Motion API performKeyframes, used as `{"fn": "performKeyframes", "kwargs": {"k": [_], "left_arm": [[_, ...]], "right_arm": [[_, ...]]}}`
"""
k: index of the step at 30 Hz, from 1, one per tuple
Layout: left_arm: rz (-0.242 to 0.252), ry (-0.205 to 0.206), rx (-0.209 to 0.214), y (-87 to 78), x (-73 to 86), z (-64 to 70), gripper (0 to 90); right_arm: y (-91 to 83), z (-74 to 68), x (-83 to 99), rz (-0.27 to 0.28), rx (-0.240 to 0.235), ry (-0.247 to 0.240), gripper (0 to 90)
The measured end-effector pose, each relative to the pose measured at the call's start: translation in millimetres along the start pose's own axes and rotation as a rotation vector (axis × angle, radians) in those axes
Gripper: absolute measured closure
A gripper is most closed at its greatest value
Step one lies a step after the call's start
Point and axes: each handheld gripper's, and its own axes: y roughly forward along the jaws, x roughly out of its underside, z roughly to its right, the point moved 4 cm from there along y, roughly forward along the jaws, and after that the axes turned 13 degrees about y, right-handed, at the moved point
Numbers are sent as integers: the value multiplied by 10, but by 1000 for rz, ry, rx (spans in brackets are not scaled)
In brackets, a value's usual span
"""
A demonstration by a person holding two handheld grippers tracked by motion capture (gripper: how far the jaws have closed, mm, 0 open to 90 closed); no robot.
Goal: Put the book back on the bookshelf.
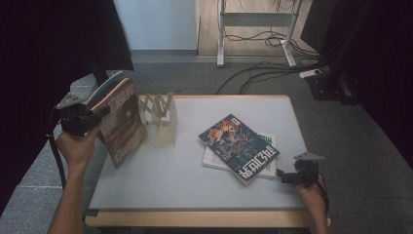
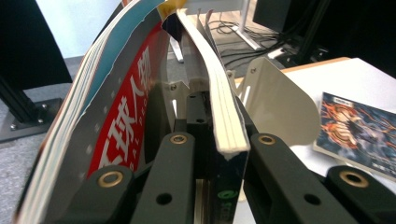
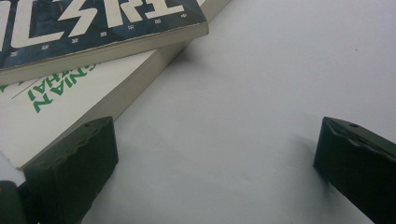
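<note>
The table [image 1: 160,180] is the largest thing here, pale grey on top with a wooden front edge, standing on grey carpet. At its far left corner stands a cream book rack [image 1: 163,119] with zigzag dividers; in the left gripper view its curved end plate [image 2: 275,105] rises just behind the jaws.

A bundle of magazines [image 1: 122,122] is held up at the table's left edge, just left of the rack, tilted, its lower corner over the tabletop. The front cover is reddish brown; in the left gripper view the loose covers fan apart [image 2: 135,93], one red with white characters.

Right of centre two books lie flat in a stack. The dark book [image 1: 238,146], with flame artwork and white lettering, sits askew on the white book [image 1: 214,160], which bears green lettering [image 3: 60,93].

The left gripper [image 1: 92,117] is clamped on the magazines: its jaws are closed tight on the bundle's edge [image 2: 229,154].

The right gripper [image 1: 285,178] rests low at the table's near right corner, just beside the stack. Its jaws stand wide apart and hold nothing; one jaw is close against the white book's corner.
</note>
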Motion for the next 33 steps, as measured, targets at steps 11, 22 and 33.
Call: {"fn": "performKeyframes", "kwargs": {"k": [11, 22, 33], "left_arm": [[52, -20, -53, 169, 42, 2, 841], [33, -21, -9, 109, 166, -13, 831], [30, 5, -6, 17, 339, -61, 792]], "right_arm": [[0, 0, 0, 0, 0, 0, 0], [0, 0, 0, 1, 0, -1, 0], [3, -3, 0, 4, -1, 1, 0]]}}
